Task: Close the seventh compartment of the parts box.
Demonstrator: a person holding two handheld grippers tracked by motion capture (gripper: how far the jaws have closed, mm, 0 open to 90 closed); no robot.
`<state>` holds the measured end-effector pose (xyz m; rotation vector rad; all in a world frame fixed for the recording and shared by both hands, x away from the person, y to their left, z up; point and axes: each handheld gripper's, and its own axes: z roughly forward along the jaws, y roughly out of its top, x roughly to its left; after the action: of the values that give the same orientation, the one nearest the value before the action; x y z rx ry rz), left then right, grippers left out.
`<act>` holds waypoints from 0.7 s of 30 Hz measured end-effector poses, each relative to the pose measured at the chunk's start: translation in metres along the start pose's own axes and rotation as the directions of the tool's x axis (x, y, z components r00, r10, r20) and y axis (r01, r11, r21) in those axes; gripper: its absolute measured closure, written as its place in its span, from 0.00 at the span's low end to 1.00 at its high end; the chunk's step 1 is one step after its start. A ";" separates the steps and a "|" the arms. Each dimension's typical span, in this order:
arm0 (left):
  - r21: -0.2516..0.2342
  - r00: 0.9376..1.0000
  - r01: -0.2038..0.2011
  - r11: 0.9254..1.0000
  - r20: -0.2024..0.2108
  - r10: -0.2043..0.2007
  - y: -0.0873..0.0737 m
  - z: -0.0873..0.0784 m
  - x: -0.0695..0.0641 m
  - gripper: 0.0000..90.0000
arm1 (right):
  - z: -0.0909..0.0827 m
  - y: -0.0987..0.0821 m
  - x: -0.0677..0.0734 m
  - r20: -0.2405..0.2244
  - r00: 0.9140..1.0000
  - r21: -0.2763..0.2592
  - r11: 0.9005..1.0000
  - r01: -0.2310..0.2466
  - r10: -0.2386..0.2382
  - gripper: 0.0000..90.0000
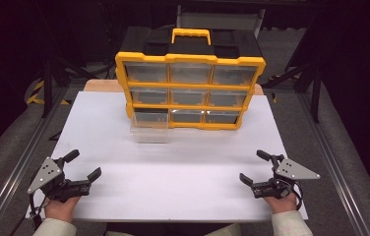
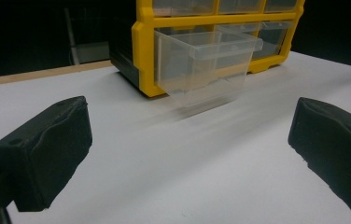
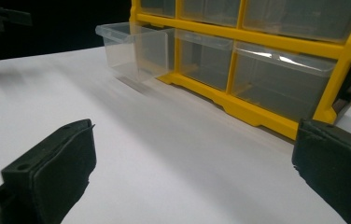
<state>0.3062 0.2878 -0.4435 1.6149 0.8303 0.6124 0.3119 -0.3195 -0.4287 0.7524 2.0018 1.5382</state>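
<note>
We see one yellow drawer cabinet (image 1: 190,88) at the far middle of the white table (image 1: 183,177), with nine clear drawers. The bottom-left drawer (image 1: 149,129) is pulled out, apparently empty. Left gripper (image 1: 77,170) and right gripper (image 1: 257,168) rest near us, jaws apart, holding nothing.

A white table (image 1: 173,172) carries a yellow organizer (image 1: 190,88) at its far middle, three rows of three clear drawers under a black top with a yellow handle. The bottom-left drawer (image 1: 149,129) is pulled out toward the near side, over the white surface. A wooden edge (image 1: 103,85) shows behind the organizer.
</note>
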 end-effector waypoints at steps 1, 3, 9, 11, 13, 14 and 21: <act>0.004 1.000 0.002 1.000 -0.001 -0.002 0.000 0.000 0.000 0.00 | -0.001 0.000 0.000 0.005 1.000 -0.004 1.000 -0.002 0.002 0.00; 0.006 1.000 0.007 1.000 -0.003 -0.007 0.000 -0.001 0.000 0.00 | -0.003 0.000 -0.001 0.017 1.000 -0.017 1.000 0.004 -0.004 0.00; 0.004 1.000 -0.003 1.000 -0.006 0.003 0.001 -0.001 -0.001 0.00 | -0.004 -0.003 -0.004 0.005 1.000 -0.036 0.999 -0.013 0.013 0.01; 0.007 1.000 0.001 1.000 -0.001 -0.001 0.001 0.000 0.000 0.00 | -0.003 -0.003 -0.004 0.010 1.000 -0.033 0.999 -0.010 0.010 0.01; 0.009 1.000 0.001 1.000 -0.001 -0.001 0.001 -0.001 0.000 0.00 | -0.004 -0.002 -0.003 0.013 1.000 -0.032 0.999 -0.006 0.006 0.01; 0.007 1.000 0.005 1.000 0.001 -0.005 0.001 -0.001 0.001 0.00 | -0.004 -0.002 -0.003 0.016 1.000 -0.035 0.999 -0.003 0.004 0.01; 0.004 1.000 0.008 1.000 0.001 -0.008 0.003 -0.002 0.001 0.00 | -0.004 -0.003 -0.003 0.021 1.000 -0.030 1.000 -0.002 0.003 0.00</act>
<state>0.3061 0.2894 -0.4399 1.6149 0.8371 0.6043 0.3110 -0.3244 -0.4302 0.7560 1.9592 1.5519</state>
